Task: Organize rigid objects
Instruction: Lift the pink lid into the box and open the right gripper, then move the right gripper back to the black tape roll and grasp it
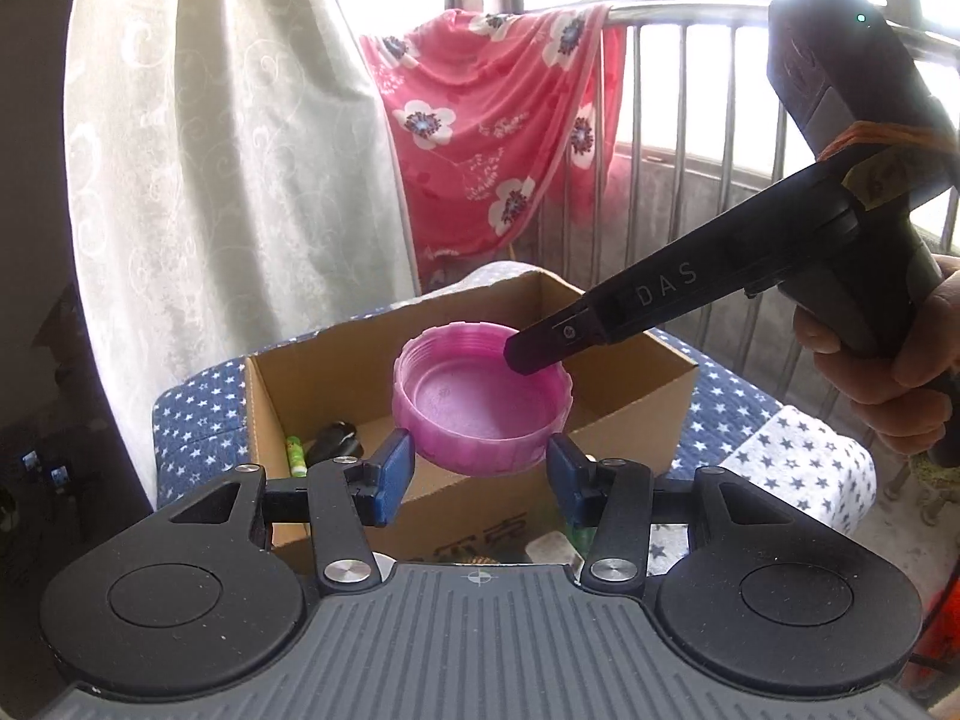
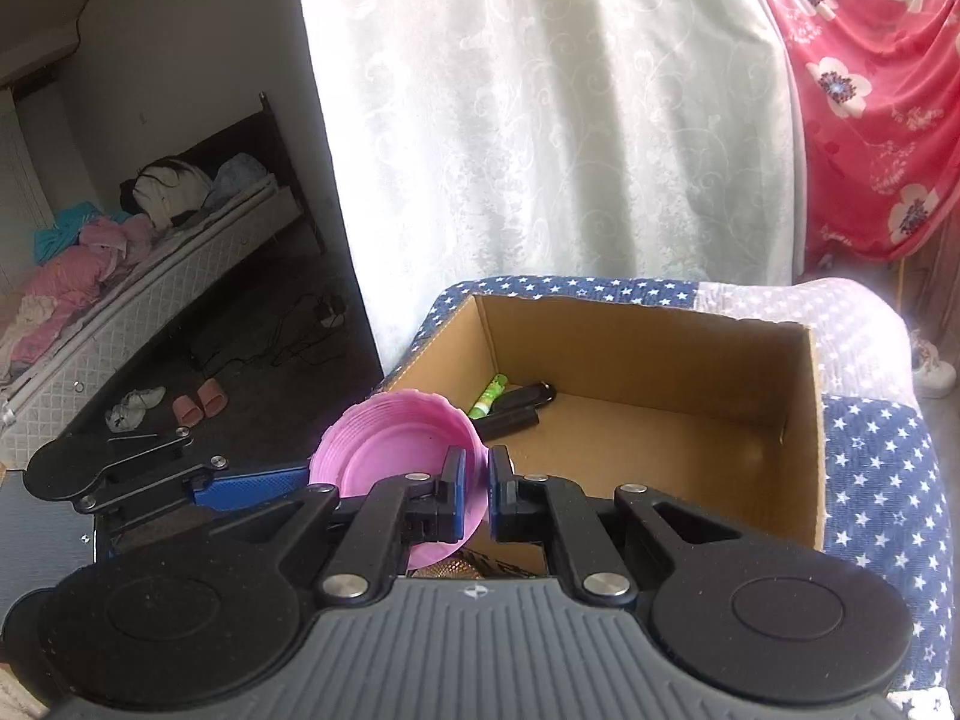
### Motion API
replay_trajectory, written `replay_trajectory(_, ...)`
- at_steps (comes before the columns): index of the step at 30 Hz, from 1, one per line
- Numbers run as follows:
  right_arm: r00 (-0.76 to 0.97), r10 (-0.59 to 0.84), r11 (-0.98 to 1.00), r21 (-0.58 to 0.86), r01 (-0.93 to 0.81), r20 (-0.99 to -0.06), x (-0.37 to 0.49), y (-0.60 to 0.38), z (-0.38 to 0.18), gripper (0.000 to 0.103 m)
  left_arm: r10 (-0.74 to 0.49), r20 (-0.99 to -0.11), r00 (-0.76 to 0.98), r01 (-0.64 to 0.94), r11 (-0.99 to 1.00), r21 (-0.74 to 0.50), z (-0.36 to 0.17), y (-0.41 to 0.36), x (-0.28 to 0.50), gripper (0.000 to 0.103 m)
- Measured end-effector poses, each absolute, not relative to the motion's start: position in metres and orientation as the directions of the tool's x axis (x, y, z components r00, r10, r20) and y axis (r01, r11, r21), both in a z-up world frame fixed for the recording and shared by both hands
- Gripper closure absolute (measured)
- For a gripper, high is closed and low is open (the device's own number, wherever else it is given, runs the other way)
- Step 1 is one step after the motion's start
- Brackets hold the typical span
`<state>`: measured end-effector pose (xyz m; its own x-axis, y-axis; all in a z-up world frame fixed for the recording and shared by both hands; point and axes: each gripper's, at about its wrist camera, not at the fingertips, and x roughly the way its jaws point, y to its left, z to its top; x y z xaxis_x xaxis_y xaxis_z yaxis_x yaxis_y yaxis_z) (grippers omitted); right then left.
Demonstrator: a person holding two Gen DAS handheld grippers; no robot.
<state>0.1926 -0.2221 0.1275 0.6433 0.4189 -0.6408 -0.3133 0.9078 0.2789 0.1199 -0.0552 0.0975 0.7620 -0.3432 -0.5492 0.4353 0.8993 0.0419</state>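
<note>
Nearest to me, my left gripper point(image 1: 480, 468) has its blue pads point(image 1: 393, 474) against the ribbed sides of the pink lid point(image 1: 480, 402), which is held open side up above the near edge of the cardboard box point(image 2: 804, 450). My right gripper point(image 2: 477, 495) comes in from the right and pinches the lid's rim, its jaws narrow on that thin wall. Beyond, inside the box at its far left corner, lie a green tube point(image 2: 489, 395) and a black object point(image 2: 519, 405). The box stands on a blue star-patterned cloth point(image 2: 870, 480). Farther back hang a white curtain point(image 2: 540, 120) and a red floral sheet point(image 1: 492, 120).
</note>
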Motion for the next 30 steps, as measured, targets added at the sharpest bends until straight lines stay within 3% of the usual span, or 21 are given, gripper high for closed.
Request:
replay_trajectory(12,0.355,0.484,0.874,0.423,-0.239,-0.8,0.318,-0.215,0.051,0.095,-0.31,-0.744,0.592,0.391,0.918,-0.071,0.057,-0.026,0.213,0.055)
replay_trajectory(21,0.238,0.484,0.872,0.44,-0.216,-0.842,0.344,-0.201,0.013,0.095,-0.294,-0.752,0.59,0.384,0.921,-0.058,0.052,-0.017,0.222,0.053)
replay_trajectory(30,0.198,0.463,0.88,0.421,-0.221,-0.864,0.36,-0.188,0.002,0.095,-0.302,-0.682,0.666,0.378,0.925,-0.039,0.071,-0.006,0.202,0.052)
